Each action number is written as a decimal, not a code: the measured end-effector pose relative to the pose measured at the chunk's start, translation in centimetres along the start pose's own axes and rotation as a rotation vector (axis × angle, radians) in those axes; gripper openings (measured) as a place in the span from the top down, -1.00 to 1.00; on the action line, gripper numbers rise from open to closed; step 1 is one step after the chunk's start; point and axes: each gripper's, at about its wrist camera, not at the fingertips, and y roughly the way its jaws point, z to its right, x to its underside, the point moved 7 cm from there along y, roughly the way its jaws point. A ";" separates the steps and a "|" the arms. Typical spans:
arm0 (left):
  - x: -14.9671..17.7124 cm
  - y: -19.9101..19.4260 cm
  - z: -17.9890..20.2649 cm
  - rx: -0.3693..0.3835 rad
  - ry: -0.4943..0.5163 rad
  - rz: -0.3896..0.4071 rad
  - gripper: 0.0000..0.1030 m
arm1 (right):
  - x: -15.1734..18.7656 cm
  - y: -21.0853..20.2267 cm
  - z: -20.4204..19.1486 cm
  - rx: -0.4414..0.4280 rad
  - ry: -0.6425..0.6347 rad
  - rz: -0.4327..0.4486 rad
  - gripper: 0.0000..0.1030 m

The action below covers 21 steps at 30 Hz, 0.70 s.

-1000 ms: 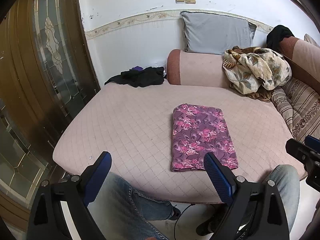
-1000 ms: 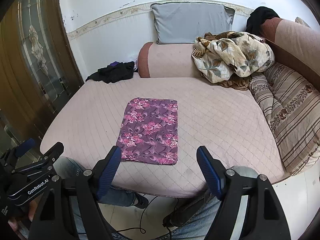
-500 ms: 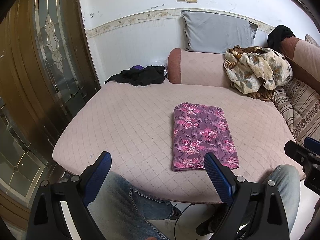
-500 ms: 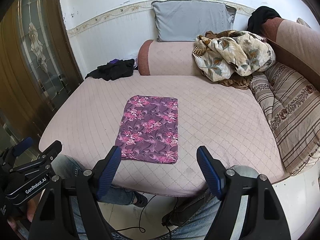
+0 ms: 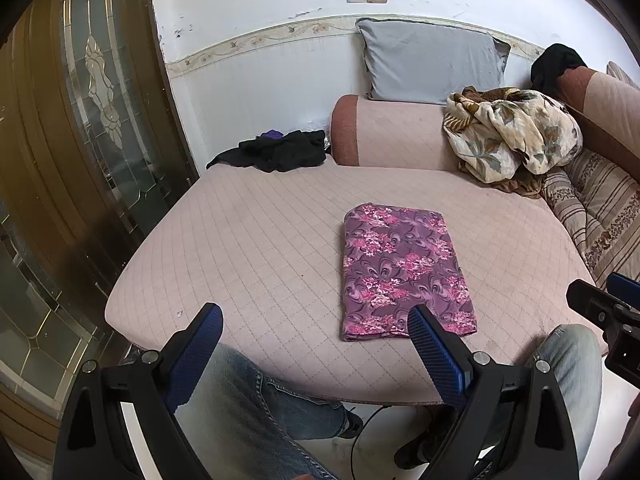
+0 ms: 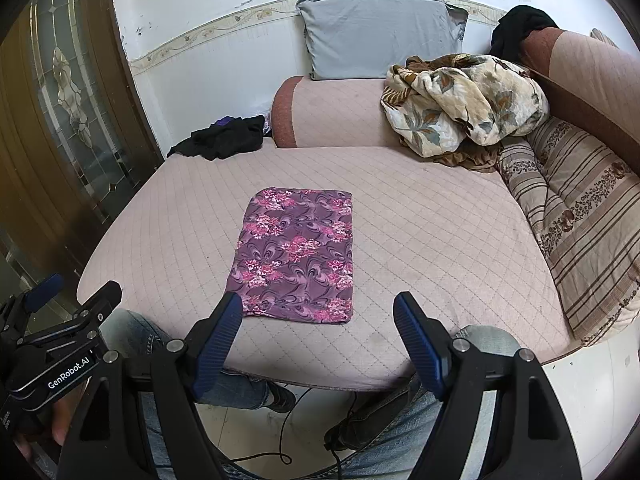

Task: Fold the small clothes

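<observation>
A purple floral cloth (image 5: 404,270) lies folded into a neat rectangle near the front edge of a pink quilted mattress (image 5: 248,240), its long side running away from the seated person, whose denim-clad knees (image 5: 248,396) show below the edge. Both tools are held back over the lap and clear of the fabric: the left gripper (image 5: 316,326) with its blue pads spread wide and nothing between them, the right gripper (image 6: 318,314) likewise wide and empty. By the look of it, this piece is either finished or awaiting one last fold across its length. If another fold is wanted, the near corners would have to be pinched, one in each tool, and carried toward the far edge. If not, the next move calls for a fresh item, perhaps from the dark heap of clothing (image 5: 280,150) at the far left corner by the bolster (image 5: 384,136), well apart from the folded cloth. A crumpled floral blanket (image 6: 464,100) sits to the right.
</observation>
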 end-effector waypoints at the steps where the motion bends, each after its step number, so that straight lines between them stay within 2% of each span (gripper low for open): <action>1: 0.0 0.0 0.1 0.001 0.003 0.000 -0.87 | 0.0 0.0 0.0 0.000 -0.001 0.001 -0.50; 21: 0.0 0.1 0.4 0.005 0.018 -0.007 -0.87 | 0.2 -0.3 0.5 0.006 0.014 0.004 -0.50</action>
